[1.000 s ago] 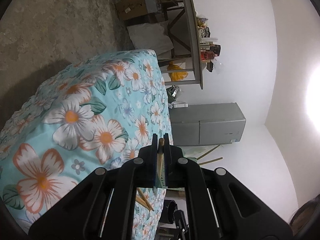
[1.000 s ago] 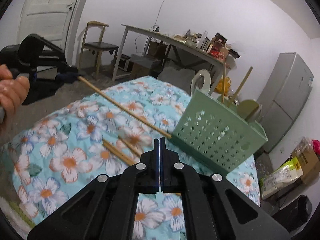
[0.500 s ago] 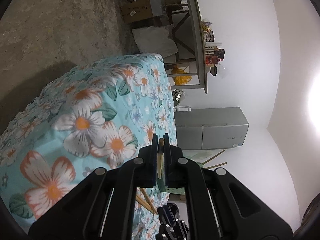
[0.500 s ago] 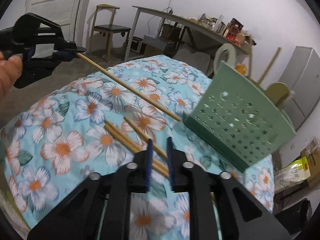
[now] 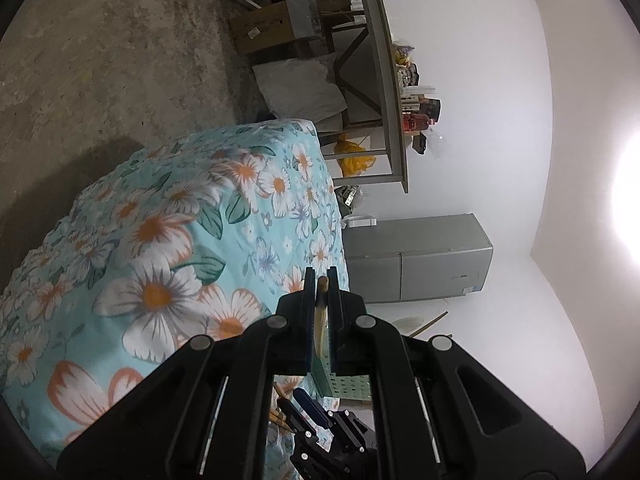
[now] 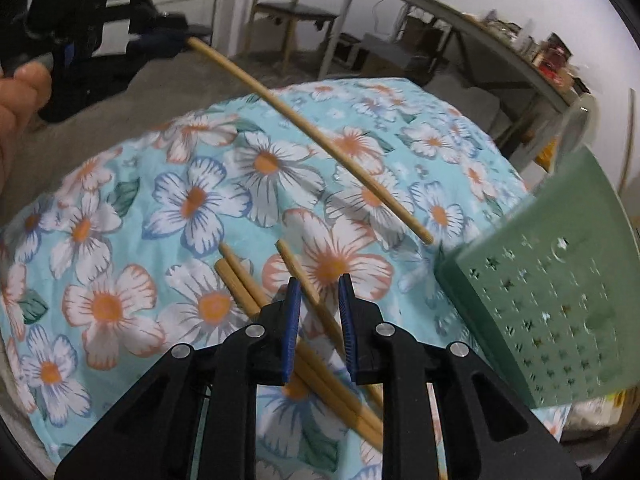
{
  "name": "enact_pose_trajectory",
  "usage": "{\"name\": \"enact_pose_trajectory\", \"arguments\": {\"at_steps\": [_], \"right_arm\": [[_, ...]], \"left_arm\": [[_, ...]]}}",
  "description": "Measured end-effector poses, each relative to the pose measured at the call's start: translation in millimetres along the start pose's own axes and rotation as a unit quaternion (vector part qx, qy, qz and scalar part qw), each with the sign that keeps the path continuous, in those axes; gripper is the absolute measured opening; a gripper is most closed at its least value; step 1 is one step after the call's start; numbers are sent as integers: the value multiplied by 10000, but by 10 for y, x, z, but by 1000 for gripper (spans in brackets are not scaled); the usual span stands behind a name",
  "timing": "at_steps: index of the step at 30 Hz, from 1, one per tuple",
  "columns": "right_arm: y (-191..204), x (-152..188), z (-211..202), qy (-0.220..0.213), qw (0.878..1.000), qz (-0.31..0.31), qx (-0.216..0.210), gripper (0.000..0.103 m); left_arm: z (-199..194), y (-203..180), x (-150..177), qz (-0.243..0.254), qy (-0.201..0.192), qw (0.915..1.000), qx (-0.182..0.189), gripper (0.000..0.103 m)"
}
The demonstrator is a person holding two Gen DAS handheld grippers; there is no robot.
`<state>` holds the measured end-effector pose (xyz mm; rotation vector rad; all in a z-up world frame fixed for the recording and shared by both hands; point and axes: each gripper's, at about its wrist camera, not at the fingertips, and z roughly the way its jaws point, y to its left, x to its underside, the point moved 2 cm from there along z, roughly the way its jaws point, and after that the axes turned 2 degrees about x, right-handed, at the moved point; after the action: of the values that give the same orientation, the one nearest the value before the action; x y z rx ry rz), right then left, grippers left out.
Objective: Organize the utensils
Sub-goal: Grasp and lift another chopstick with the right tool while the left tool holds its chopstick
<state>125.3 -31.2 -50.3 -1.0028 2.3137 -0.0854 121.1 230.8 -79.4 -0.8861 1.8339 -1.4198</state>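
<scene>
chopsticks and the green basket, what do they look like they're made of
Chopsticks: probably bamboo or light wood, going by the matte tan colour, slim tapered rods and no shine. The one in the left tongs looks the same.
Green basket: likely moulded plastic, with an even pale green, smooth walls and star-shaped cutouts.

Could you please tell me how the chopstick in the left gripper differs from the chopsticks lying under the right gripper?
The held chopstick is clamped at one end by the left gripper and slants above the floral cloth; the loose chopsticks lie flat on it. The held one is alone and gripped, while the loose ones sit bunched together beneath the open right gripper, ungripped. All look like plain light wood.
</scene>
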Motion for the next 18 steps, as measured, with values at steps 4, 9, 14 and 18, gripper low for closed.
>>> {"name": "enact_pose_trajectory", "arguments": {"at_steps": [4, 9, 14, 18], "right_arm": [[-4, -67, 141, 134, 9995, -184, -205, 19], [28, -108, 179, 30, 9993, -282, -255, 10], [-39, -148, -11, -367, 9992, -157, 5, 6], [-274, -142, -355, -791, 9960, 359, 190, 6]], "left_arm": [[2, -27, -21, 111, -16, 9999, -44, 4], [-42, -92, -43, 306, -129, 9994, -117, 4], [-123, -263, -41, 616, -268, 9976, -137, 4], [-238, -594, 1, 1183, -389, 9922, -82, 4]]}}
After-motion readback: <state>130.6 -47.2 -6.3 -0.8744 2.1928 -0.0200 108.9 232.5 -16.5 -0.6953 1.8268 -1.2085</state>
